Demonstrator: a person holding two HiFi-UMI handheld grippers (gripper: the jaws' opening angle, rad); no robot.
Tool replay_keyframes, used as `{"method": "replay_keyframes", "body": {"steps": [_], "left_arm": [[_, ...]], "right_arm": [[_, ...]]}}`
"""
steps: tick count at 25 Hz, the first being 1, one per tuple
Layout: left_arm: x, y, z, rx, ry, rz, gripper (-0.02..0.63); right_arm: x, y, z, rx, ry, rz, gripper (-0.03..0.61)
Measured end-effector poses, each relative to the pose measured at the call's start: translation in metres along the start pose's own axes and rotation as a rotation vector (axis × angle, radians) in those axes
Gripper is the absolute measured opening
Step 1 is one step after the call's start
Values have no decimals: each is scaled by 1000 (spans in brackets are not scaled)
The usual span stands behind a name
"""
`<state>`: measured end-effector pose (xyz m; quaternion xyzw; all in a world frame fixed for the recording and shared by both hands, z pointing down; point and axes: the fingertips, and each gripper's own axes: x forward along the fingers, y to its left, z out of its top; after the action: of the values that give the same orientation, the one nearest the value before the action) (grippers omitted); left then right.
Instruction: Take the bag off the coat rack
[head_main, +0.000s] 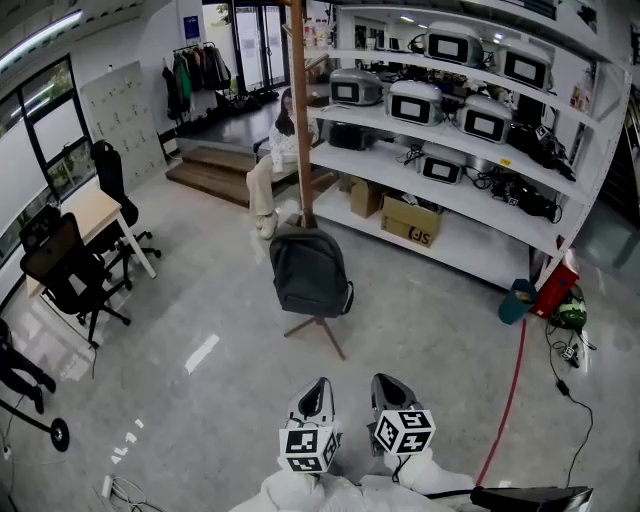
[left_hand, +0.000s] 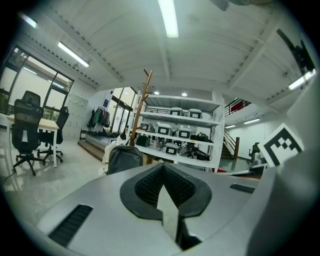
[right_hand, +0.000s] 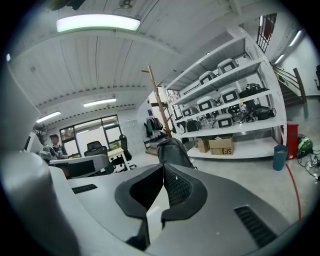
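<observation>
A dark grey backpack (head_main: 310, 272) hangs low on a wooden coat rack (head_main: 298, 120) that stands on spread feet in the middle of the floor. Both grippers are at the bottom of the head view, side by side, well short of the bag and pointing toward it. The left gripper (head_main: 318, 388) is shut with nothing between its jaws. The right gripper (head_main: 385, 385) is also shut and empty. From the left gripper view, the bag (left_hand: 124, 159) is ahead to the left, under the rack's pole (left_hand: 140, 107). The right gripper view has the bag (right_hand: 172, 152) just above the jaw tips.
White shelving (head_main: 470, 150) with grey devices and a cardboard box (head_main: 410, 222) runs along the right. A person (head_main: 275, 160) sits on wooden steps behind the rack. A desk (head_main: 95, 215) and office chairs stand at left. A red hose (head_main: 510, 385) and a blue bin (head_main: 517, 300) are at right.
</observation>
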<state>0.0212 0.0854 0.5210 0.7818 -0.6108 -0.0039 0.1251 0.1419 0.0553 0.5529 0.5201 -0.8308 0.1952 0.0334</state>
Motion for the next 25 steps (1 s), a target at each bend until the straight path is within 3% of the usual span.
{"method": "replay_keyframes", "body": {"steps": [25], "left_arm": [[91,56,30,2,-6,8,2]], "right_arm": [[111,2,32,-5,-2,32,12]]}}
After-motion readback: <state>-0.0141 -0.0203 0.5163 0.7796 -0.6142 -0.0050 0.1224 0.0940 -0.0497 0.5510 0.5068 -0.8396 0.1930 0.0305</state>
